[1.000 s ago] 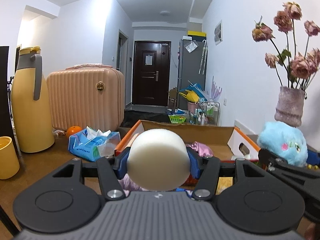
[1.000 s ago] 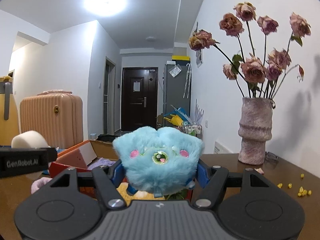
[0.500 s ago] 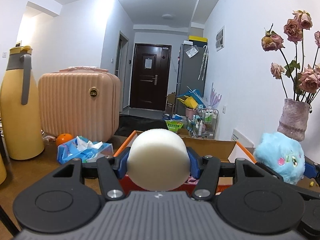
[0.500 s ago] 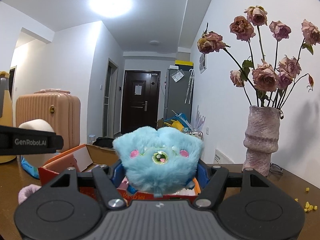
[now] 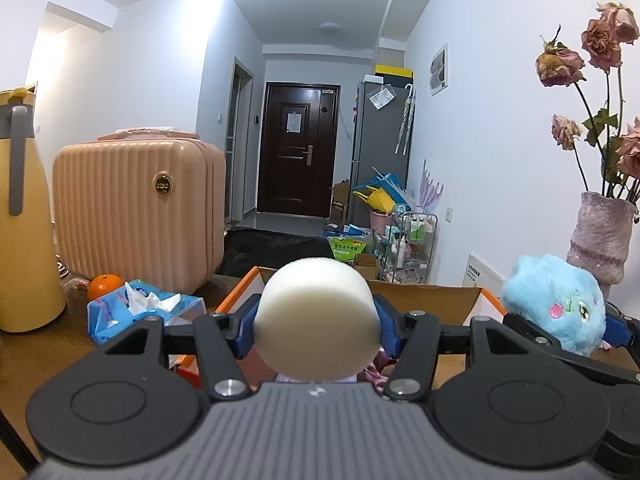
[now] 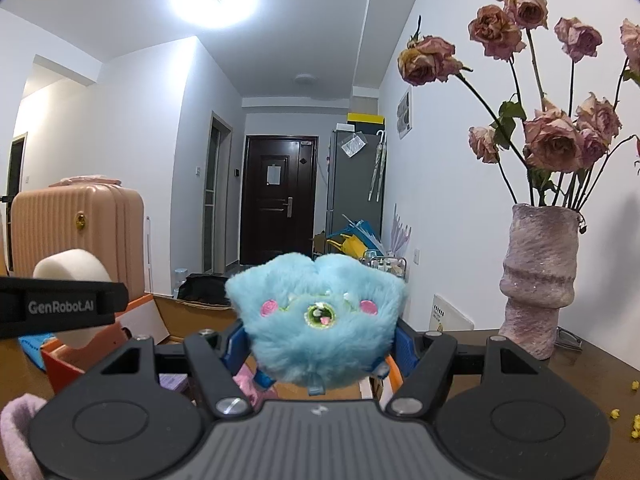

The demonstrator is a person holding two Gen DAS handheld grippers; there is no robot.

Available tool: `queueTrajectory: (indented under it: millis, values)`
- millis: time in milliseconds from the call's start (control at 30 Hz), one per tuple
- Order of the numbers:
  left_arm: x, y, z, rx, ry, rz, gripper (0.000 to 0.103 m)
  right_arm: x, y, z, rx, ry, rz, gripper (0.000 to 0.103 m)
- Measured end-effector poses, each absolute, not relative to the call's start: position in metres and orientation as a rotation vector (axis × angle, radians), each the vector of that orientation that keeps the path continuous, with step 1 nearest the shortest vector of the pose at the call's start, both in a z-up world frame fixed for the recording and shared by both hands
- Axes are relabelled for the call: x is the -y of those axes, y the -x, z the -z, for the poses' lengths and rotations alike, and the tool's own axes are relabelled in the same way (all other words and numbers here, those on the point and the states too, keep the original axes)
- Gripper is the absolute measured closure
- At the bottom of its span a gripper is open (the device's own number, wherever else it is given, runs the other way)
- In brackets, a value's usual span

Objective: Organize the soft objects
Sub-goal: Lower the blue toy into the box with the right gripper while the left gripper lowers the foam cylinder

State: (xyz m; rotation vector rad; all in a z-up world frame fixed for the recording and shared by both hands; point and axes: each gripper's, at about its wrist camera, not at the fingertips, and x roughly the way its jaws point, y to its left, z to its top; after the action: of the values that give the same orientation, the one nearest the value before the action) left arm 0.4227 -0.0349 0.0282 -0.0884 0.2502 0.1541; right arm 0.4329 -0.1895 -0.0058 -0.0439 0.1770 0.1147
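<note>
My left gripper (image 5: 316,326) is shut on a white foam cylinder (image 5: 316,320), held above the near edge of an open cardboard box (image 5: 420,300) with orange rims. My right gripper (image 6: 318,344) is shut on a fluffy blue plush toy (image 6: 316,320) with pink cheeks, also over the box (image 6: 188,316). In the left wrist view the blue plush (image 5: 556,304) shows at the right, gripped by the other tool. In the right wrist view the foam cylinder (image 6: 72,266) sits at the left behind the left gripper's black side. Pink and purple soft items lie inside the box, mostly hidden.
A pink ribbed suitcase (image 5: 136,216), a yellow thermos jug (image 5: 24,216), an orange (image 5: 105,285) and a blue tissue pack (image 5: 144,308) stand on the brown table at the left. A purple vase of dried roses (image 6: 538,280) stands at the right. A pink fuzzy item (image 6: 18,432) lies near-left.
Both grippers have moved forward over the table toward the box, each keeping its load. The suitcase and vase look nearer, and the jug has slid toward the left edge.
</note>
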Motion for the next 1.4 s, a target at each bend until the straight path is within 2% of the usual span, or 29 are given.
queueTrajectory:
  millis: [900, 1400]
  values:
    - [0.034, -0.504, -0.017, -0.311, 0.057, -0.167, 0.044, 0.184, -0.514, 0.011, -0.284, 0.05, -0.125, 0.035]
    - [0.032, -0.526, 0.004, -0.407, 0.018, -0.17, 0.044, 0.179, -0.534, 0.026, -0.438, 0.072, -0.125, 0.034]
